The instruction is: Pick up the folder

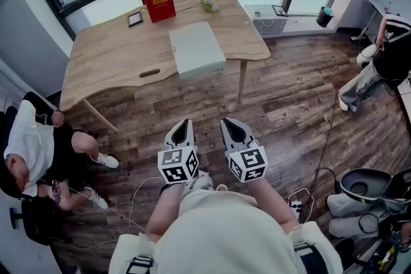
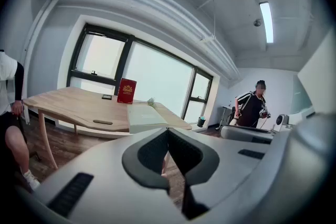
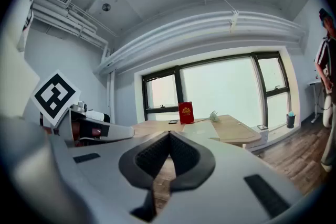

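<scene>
Standing by the window, the desk (image 1: 115, 54) bears the white folder (image 1: 196, 49), flat near its front edge. The left gripper (image 1: 184, 125) and right gripper (image 1: 230, 124) hang side by side over the floor, well apart from the desk, each with jaws closed tip to tip, holding nothing. A red book (image 1: 158, 2) stands behind the folder.

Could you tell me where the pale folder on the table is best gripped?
Its near edge, approached level from the floor side: the folder lies flat, and that edge seems to overhang the table rim, letting one jaw slip beneath.
</scene>
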Motion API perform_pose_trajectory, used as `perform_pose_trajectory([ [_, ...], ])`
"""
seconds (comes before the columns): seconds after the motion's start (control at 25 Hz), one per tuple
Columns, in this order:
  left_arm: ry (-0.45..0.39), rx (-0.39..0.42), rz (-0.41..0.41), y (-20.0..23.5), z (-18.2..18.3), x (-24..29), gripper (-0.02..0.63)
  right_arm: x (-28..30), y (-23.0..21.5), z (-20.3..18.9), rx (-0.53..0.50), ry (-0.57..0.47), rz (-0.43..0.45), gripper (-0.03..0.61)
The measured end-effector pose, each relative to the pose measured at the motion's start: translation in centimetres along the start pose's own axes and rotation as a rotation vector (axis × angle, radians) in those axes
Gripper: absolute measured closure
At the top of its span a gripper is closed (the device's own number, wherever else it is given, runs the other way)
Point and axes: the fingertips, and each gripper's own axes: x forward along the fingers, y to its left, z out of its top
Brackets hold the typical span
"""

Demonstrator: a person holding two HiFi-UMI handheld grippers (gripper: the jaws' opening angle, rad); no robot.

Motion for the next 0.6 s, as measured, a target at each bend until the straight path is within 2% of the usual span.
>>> perform_pose_trajectory([
  [0.6,0.010,-0.029,0.010,-0.4,-0.3,0.5,0.592,-0.2,-0.7,0.1,-0.012,0.015,0.019,0.560],
])
